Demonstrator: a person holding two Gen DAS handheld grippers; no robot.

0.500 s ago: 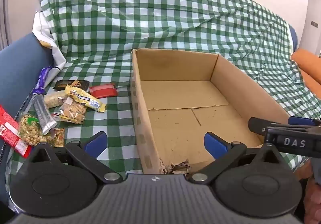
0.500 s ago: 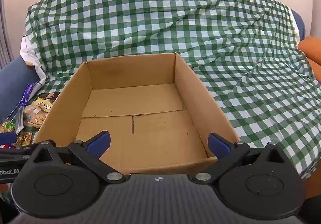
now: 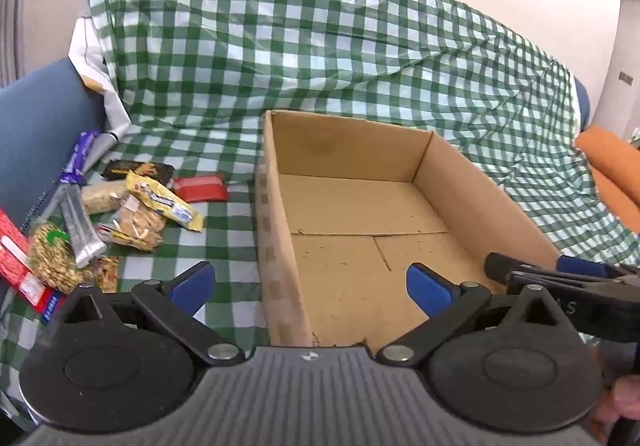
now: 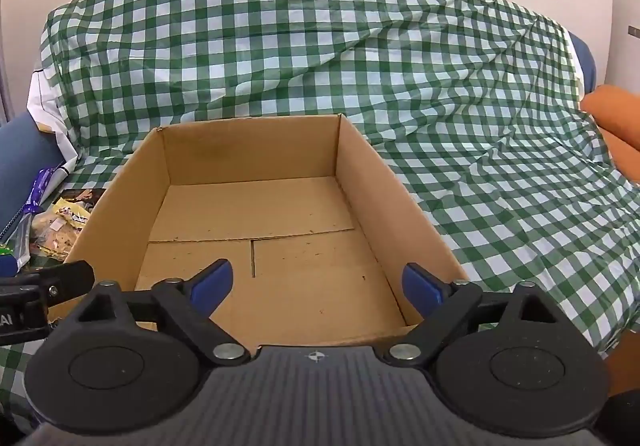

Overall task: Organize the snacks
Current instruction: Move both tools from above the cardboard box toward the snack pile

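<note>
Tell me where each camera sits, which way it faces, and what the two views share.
Left wrist: on the left gripper, looking forward and downward over the cardboard box's left wall, snack pile at left; its own open blue pads, the right gripper and a bit of hand show.
Right wrist: on the right gripper, facing down into the cardboard box; its open pads and the left gripper's tip show.
Shared: the box, empty inside, the green checked cloth and the snack pile.
</note>
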